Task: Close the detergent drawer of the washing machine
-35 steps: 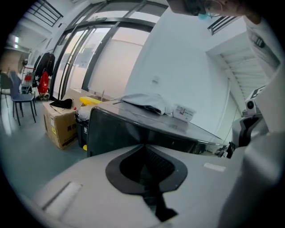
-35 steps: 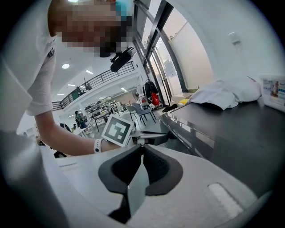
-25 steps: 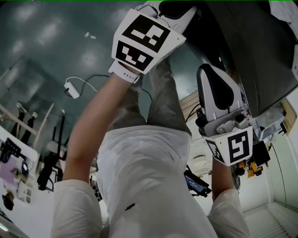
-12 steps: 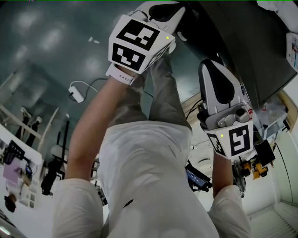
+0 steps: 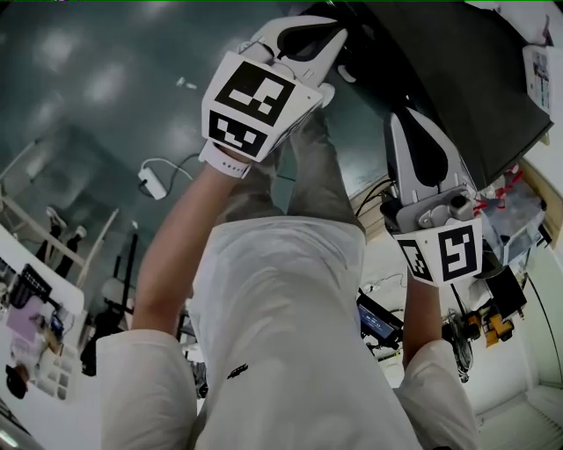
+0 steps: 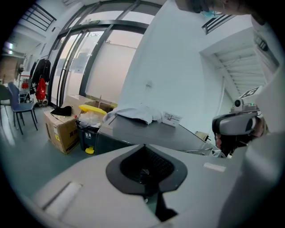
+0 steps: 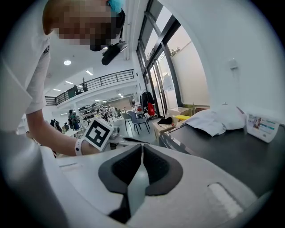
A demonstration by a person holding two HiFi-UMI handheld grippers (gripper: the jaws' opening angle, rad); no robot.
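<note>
No detergent drawer shows in any view. In the head view both grippers are held up against a dark grey machine top. My left gripper is at the top centre and my right gripper just right of it. The left gripper has its dark pads closed together with nothing between them. My right gripper also has its pads meeting at the tips, empty. A white cloth and a small printed card lie on the grey top. The same cloth appears in the right gripper view.
A cardboard box and a bin with a yellow lid stand beside the machine, a blue chair further left. A white power strip with its cable lies on the green floor. Tall windows run behind.
The left gripper has drifted slightly left and the right gripper slightly right and up along the dark machine. Both stay closed and empty.
</note>
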